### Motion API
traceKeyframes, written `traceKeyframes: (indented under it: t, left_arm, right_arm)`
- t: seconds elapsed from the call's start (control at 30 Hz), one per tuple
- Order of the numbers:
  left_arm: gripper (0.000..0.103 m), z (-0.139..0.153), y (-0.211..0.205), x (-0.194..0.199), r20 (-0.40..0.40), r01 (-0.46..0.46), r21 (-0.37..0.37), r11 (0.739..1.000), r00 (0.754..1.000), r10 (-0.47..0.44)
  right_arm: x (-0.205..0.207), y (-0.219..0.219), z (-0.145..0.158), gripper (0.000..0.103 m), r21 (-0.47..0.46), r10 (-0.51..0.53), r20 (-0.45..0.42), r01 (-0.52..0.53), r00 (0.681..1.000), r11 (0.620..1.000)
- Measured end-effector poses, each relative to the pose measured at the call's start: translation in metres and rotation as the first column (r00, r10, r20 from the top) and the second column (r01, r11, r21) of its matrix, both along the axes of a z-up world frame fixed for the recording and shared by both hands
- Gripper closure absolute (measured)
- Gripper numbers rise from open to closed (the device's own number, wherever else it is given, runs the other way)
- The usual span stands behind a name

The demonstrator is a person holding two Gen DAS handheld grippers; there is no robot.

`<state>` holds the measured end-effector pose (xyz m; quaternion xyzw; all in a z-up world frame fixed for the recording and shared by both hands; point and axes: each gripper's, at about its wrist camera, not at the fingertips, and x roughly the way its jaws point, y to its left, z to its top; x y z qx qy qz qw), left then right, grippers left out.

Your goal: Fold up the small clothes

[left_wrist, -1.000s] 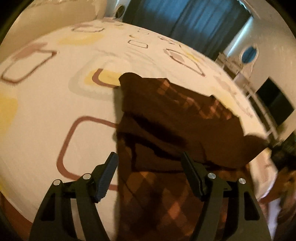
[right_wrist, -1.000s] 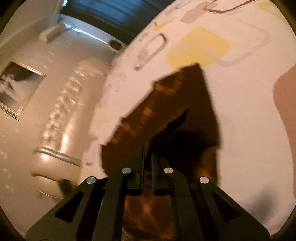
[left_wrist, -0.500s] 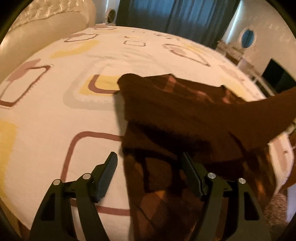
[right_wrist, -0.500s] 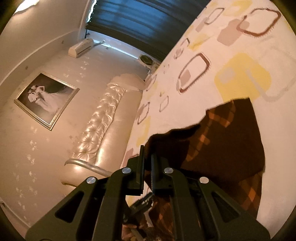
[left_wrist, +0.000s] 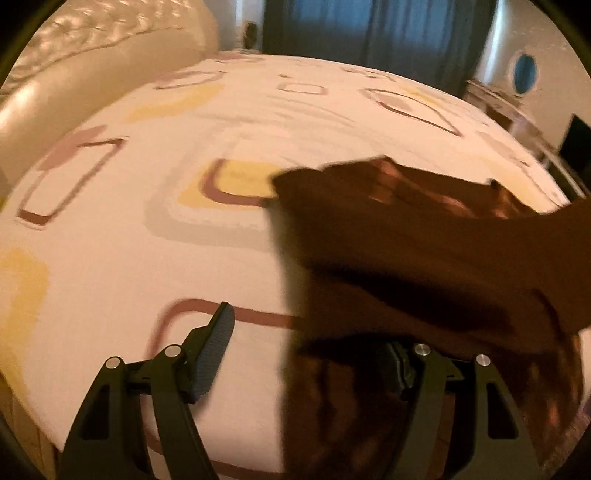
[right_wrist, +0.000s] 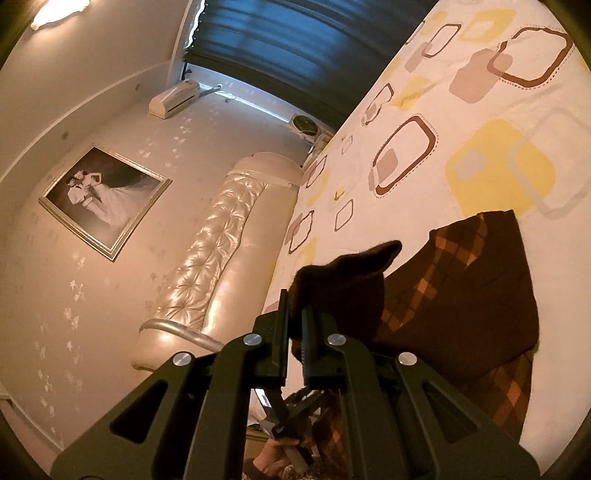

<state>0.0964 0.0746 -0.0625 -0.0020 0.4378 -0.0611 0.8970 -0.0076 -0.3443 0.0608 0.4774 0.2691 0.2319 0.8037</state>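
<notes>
A dark brown garment with orange checks [left_wrist: 424, 251] lies at the right side of the bed [left_wrist: 147, 258]. My right gripper [right_wrist: 293, 317] is shut on one corner of the garment [right_wrist: 461, 295] and holds it up off the sheet, so a fold hangs in the air. My left gripper [left_wrist: 308, 354] is open low over the bed's near edge. Its left finger [left_wrist: 218, 350] is over bare sheet. Its right finger [left_wrist: 399, 365] sits under the hanging cloth. The garment's left edge runs between the jaws, and neither pad presses on it.
A cream tufted headboard [right_wrist: 207, 266] runs along the far side of the bed [right_wrist: 480, 110]. Dark blue curtains [left_wrist: 369, 33] hang behind. A framed picture [right_wrist: 103, 199] is on the wall. A hand [right_wrist: 273, 456] shows below the right gripper.
The right gripper has risen with the garment corner, and its view has tilted up toward the wall. The lifted fold now spreads over the left gripper's right finger. The left gripper has shifted along the bed.
</notes>
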Motion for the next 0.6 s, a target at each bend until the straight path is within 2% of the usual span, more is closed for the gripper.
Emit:
traceKeyframes:
  t: [0.07, 0.13, 0.2, 0.27, 0.33, 0.47, 0.53, 0.6]
  left_arm:
    - [0.033, 0.003, 0.017, -0.003, 0.021, -0.073, -0.029, 0.997, 0.997, 0.074]
    - [0.029, 0.001, 0.041, -0.005, 0.013, -0.156, -0.098, 0.983, 0.987, 0.158]
    - [0.029, -0.006, 0.07, -0.007, -0.029, -0.235, -0.22, 0.947, 0.972, 0.234]
    - [0.029, -0.008, 0.081, -0.011, -0.028, -0.236, -0.293, 0.927, 0.971, 0.238]
    - [0.029, -0.007, 0.083, -0.013, -0.025, -0.238, -0.298, 0.924, 0.97, 0.242]
    - [0.029, -0.008, 0.071, -0.019, 0.009, -0.218, -0.204, 0.954, 0.974, 0.225]
    - [0.029, -0.009, 0.067, -0.023, 0.02, -0.203, -0.174, 0.963, 0.978, 0.21]
    - [0.029, -0.009, 0.067, -0.023, 0.023, -0.193, -0.168, 0.967, 0.98, 0.2]
  right_arm:
    - [-0.001, 0.0, -0.001, 0.098, 0.003, 0.001, -0.003, -0.001, 1.0, 1.0]
    - [-0.001, 0.001, -0.006, 0.098, -0.004, 0.011, -0.022, -0.012, 1.0, 1.0]
    - [-0.001, 0.004, -0.018, 0.098, -0.008, 0.022, -0.057, -0.023, 0.998, 1.0]
    - [-0.003, 0.008, -0.038, 0.098, -0.019, 0.034, -0.111, -0.036, 0.993, 0.999]
    - [-0.007, 0.01, -0.064, 0.098, -0.027, 0.036, -0.176, -0.042, 0.984, 0.999]
    - [-0.016, 0.004, -0.116, 0.098, -0.079, 0.004, -0.306, -0.03, 0.952, 0.996]
    - [-0.023, -0.001, -0.134, 0.098, -0.104, -0.012, -0.352, -0.027, 0.936, 0.994]
    - [-0.028, -0.008, -0.14, 0.098, -0.117, -0.033, -0.366, -0.011, 0.93, 0.993]
